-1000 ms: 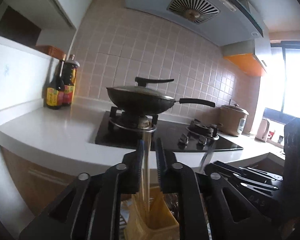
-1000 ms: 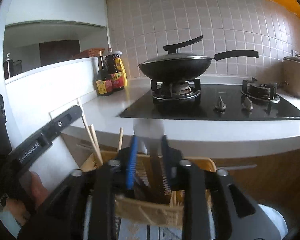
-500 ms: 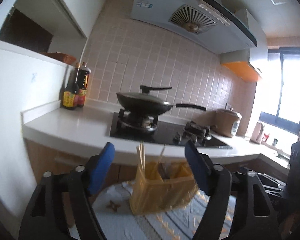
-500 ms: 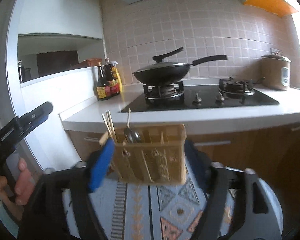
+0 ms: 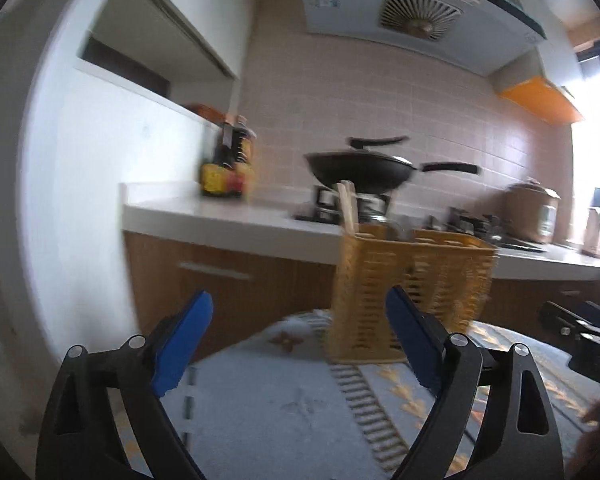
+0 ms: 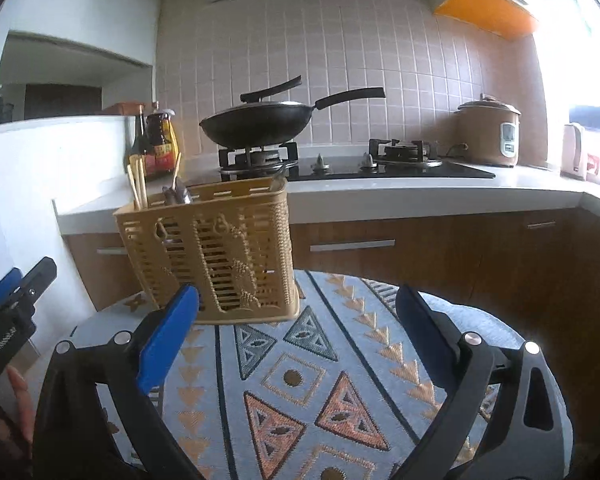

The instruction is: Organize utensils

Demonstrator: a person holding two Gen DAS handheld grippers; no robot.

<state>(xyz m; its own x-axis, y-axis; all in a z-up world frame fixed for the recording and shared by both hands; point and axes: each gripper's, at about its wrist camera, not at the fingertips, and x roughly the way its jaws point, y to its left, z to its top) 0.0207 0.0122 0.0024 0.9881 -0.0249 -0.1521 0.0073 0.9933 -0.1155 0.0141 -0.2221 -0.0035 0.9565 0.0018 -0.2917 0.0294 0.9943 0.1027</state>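
Observation:
A yellow slotted utensil basket stands on a patterned cloth; chopsticks and metal utensils stick out of its left end. In the left wrist view the same basket shows with chopsticks up from its near corner. My left gripper is back from the basket, its jaws still opening and nothing between them. My right gripper also sits back from the basket, jaws opening wide and empty. The left gripper appears at the left edge of the right wrist view.
Behind the basket runs a white counter with a black hob, a lidded wok, sauce bottles and a rice cooker. Wooden cabinet fronts stand below. A white wall closes the left side.
Both grippers let go of the utensils they held over the basket, opened wide, and drew back and down. The basket now stands farther ahead with the utensils inside.

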